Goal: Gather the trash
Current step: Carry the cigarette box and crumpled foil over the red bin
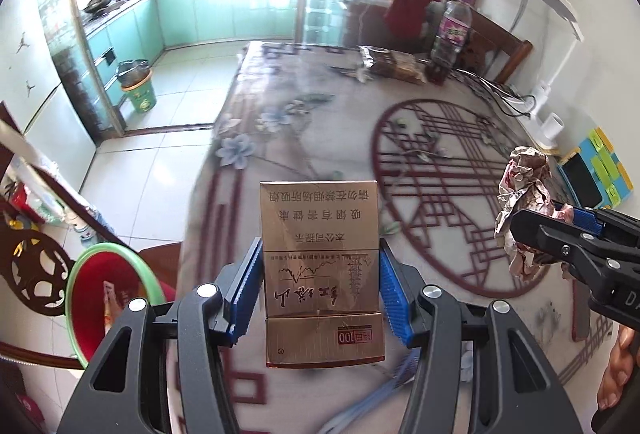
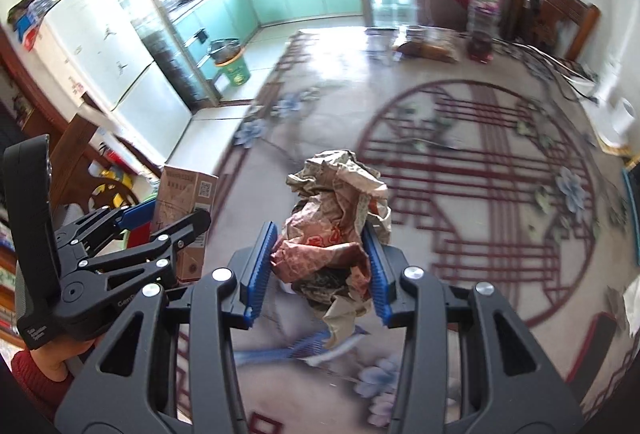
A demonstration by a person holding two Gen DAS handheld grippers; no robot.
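We hold the left tongs clamped on a gold cigarette pack, its blue pads pressing both long sides, the pack upright and raised above the bench. Our right tongs grip a crumpled paper wad, brown and reddish, squeezed between the blue pads with its top bulging out past the fingertips. In the left view the wad shows at the right edge, held in the right tongs above the bench's red lattice circle. In the right view the pack appears at the left, caught in the left tongs, with a hand in a red sleeve under that tool. Both pieces hang side by side over the near part of the bench, apart from each other. A bin with a green rim and red lining stands on the floor at the near left, just beside the bench edge. At the far end of the bench stand a bottle and a snack bag. A blue comb-like thing lies on the bench beneath the wad.
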